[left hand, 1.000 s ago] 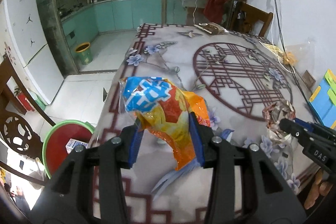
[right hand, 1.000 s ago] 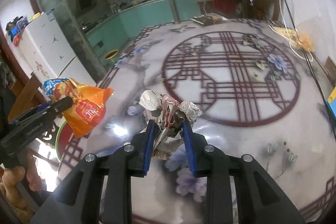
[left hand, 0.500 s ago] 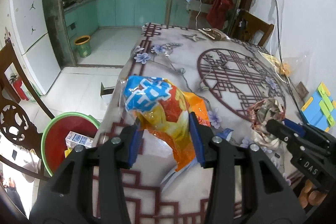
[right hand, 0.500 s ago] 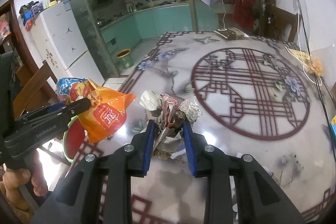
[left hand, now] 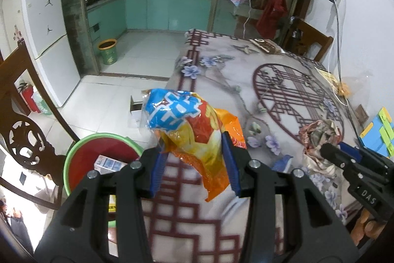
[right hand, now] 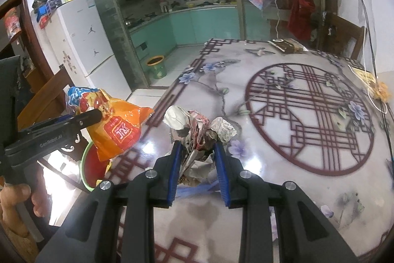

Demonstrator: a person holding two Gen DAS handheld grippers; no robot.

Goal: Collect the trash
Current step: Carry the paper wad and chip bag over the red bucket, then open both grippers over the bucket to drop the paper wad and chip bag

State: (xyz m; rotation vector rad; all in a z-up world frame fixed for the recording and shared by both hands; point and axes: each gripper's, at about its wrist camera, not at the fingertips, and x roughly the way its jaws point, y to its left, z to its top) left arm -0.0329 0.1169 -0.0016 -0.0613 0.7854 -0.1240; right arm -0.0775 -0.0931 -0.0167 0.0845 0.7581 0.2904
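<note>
We are carrying both loads toward the near left edge of the tabletop, a glossy floral surface with a dark red lattice pattern. Compared with a second ago, the red plastic basin with a green rim on the floor is showing larger and closer under the left tool, and more of the kitchen floor is coming into view. We judge that the pick-up step is done and that we are now moving to the drop.

The left tool is clenched on a crinkled orange, yellow and blue plastic snack bag; its blue pads are pressing the bag's middle, with the blue end sticking up beyond the tips and an orange corner hanging below. The bag is hanging over the tabletop's edge, just right of the basin, which is already holding a small white carton.

The right tool is gripping a crumpled wad of printed newspaper, lifted clear of the tabletop, with paper bulging above its pads. It is lying further right, well in from the edge, so it seems to have the longer way to go to the basin.
</note>
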